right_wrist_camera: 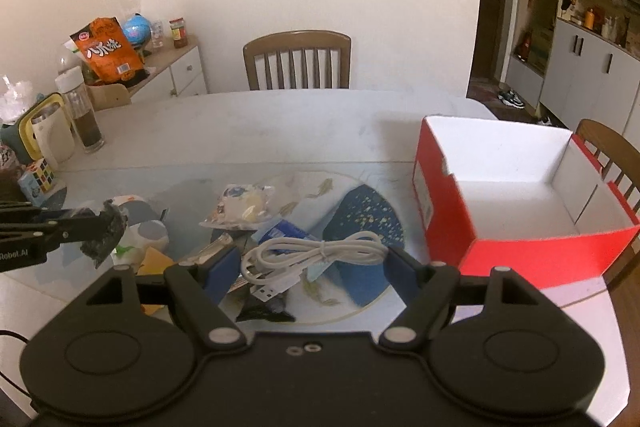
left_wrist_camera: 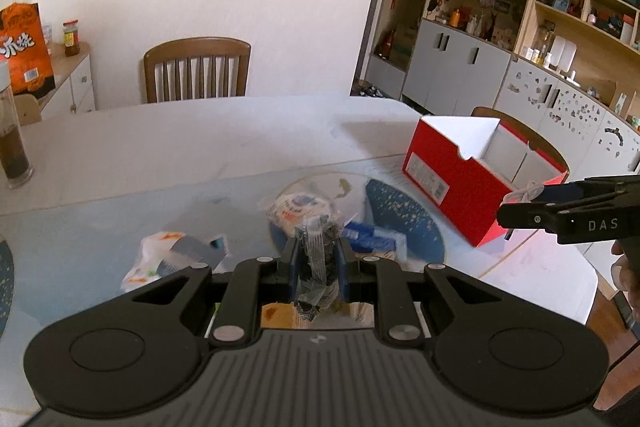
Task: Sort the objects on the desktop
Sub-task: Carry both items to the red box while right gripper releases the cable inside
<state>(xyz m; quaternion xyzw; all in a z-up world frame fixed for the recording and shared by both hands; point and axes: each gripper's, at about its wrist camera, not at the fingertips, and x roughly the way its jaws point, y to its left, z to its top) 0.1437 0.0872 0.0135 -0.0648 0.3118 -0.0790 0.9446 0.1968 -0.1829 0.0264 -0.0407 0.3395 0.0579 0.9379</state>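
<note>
My left gripper (left_wrist_camera: 318,253) is shut on a small dark packet in clear wrap (left_wrist_camera: 316,267), lifted above the pile. The right wrist view shows that same packet (right_wrist_camera: 105,233) at the left gripper's (right_wrist_camera: 94,227) tip. A coiled white USB cable (right_wrist_camera: 340,247) spans my right gripper (right_wrist_camera: 312,261), whose blue pads (right_wrist_camera: 222,269) stand wide and press on its two ends. In the left wrist view the right gripper (left_wrist_camera: 510,203) carries the cable (left_wrist_camera: 524,191) beside the open red box (right_wrist_camera: 536,253), whose white inside is empty. A snack packet (right_wrist_camera: 244,207) and a blue packet (right_wrist_camera: 286,231) lie below.
A blue starry mat (right_wrist_camera: 368,219) and a plastic bag with items (left_wrist_camera: 176,255) lie on the glass-topped table (right_wrist_camera: 280,131). A bottle of dark liquid (right_wrist_camera: 86,115), a white mug (right_wrist_camera: 52,137) and a cube puzzle (right_wrist_camera: 38,179) stand far left. Chairs (right_wrist_camera: 298,61) stand behind and right.
</note>
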